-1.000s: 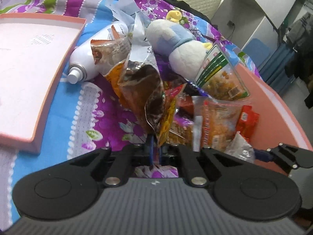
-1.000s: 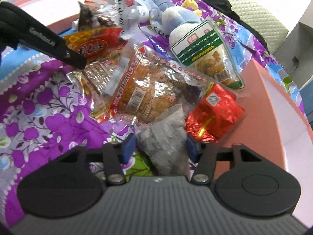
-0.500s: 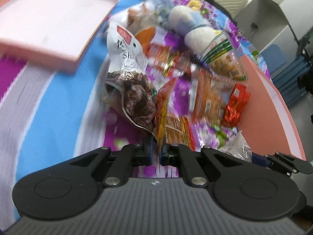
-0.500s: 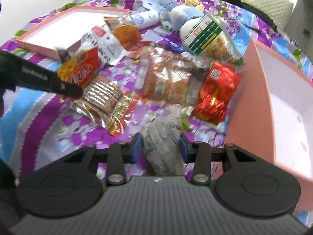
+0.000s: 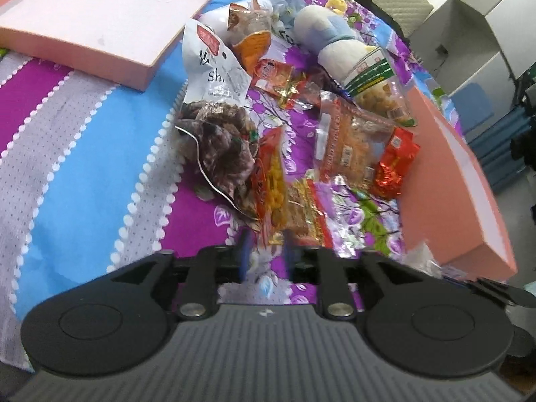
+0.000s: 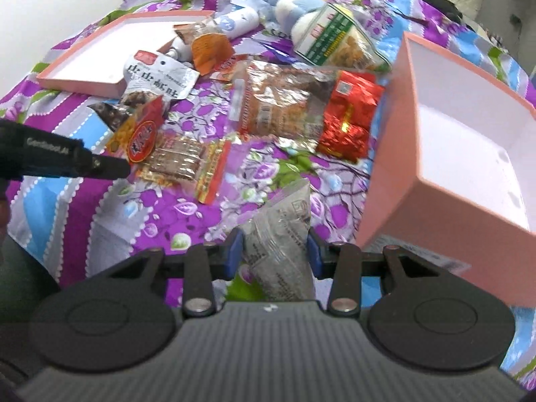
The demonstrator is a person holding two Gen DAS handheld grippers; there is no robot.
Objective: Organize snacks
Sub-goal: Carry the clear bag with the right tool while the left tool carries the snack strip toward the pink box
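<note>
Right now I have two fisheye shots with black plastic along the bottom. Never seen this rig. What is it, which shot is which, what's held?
There is no robot. A person holds a two-finger gripper in each hand, each with a camera looking along its fingers. The black shape at the bottom is the gripper's body.

One picture is the left gripper's view, the other the right gripper's.

Snack packets and a plush toy lie on a flowered bedspread, between a shallow pink tray and a deeper pink box.

The right gripper is shut on a clear grey packet. The left gripper's jaws stand apart, with the end of an orange-yellow packet between them.
</note>
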